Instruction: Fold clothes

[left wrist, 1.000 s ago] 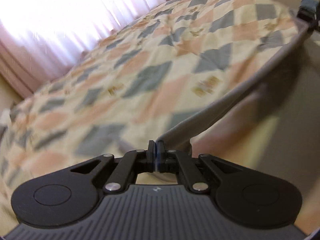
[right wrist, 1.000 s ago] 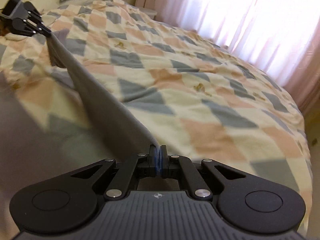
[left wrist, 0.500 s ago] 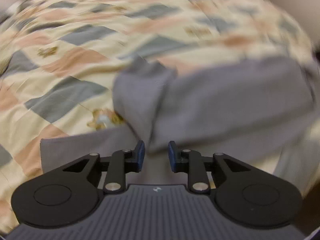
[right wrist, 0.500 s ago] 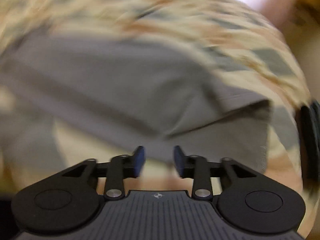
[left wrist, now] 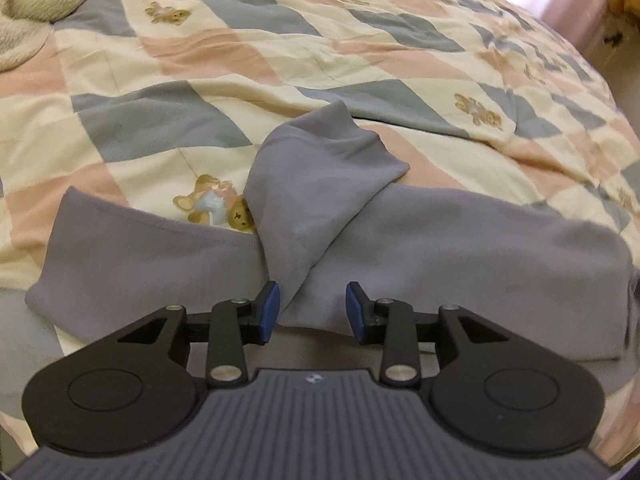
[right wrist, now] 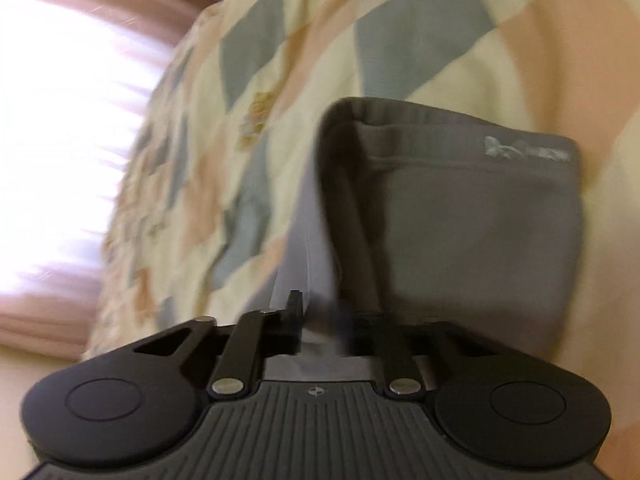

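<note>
Left wrist view: we see the grey jersey garment (left wrist: 460,256) spread on the diamond-patterned quilt (left wrist: 240,60), one flap folded over; left gripper (left wrist: 312,306) tilted down, jaws parted and just opening, pads clear of the cloth. Only the right view shows a pale logo (right wrist: 524,148); right gripper (right wrist: 320,320) blurred, clenched on the garment's edge after just closing.

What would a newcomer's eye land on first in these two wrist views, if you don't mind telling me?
First, the grey garment lying on the patchwork quilt, one flap folded up over its middle, just ahead of the open left tongs. Next, in the blurred right wrist view, the right tongs at the garment's near edge beside a bright curtained window. A teddy-bear print peeks out beside the flap.
</note>
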A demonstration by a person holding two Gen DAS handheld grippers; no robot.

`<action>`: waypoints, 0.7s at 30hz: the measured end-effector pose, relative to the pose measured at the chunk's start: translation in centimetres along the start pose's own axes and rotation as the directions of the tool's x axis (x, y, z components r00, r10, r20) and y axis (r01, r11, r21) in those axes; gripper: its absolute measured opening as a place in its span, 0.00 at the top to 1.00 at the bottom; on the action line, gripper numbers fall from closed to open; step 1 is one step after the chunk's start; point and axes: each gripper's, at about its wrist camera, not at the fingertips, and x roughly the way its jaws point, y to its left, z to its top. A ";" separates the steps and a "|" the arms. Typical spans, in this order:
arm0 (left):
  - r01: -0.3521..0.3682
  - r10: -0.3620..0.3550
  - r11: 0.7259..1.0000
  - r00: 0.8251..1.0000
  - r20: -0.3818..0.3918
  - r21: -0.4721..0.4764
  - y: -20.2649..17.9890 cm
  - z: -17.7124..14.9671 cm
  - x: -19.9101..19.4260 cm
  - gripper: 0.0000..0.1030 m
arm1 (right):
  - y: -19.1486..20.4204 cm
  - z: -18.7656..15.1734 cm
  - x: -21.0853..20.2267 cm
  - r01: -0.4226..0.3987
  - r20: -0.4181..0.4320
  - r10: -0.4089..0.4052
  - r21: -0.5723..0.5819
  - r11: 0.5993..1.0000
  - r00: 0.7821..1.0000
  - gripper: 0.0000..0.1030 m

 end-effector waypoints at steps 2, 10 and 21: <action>-0.004 0.004 1.000 1.000 0.004 -0.002 0.1 -0.1 -0.3 0.70 | 0.8 1.4 -1.9 0.021 -0.011 -0.022 -0.084 0.996 1.000 0.95; 0.001 -0.001 1.000 1.000 -0.004 -0.032 0.3 -0.9 -0.5 0.69 | -2.6 6.2 -6.4 0.269 0.021 -0.272 -0.231 0.935 0.962 0.94; -0.067 0.061 0.996 0.995 0.078 0.067 -1.1 -0.7 -1.0 0.62 | -7.1 2.8 -6.9 0.146 0.053 -0.147 0.031 0.989 0.988 0.54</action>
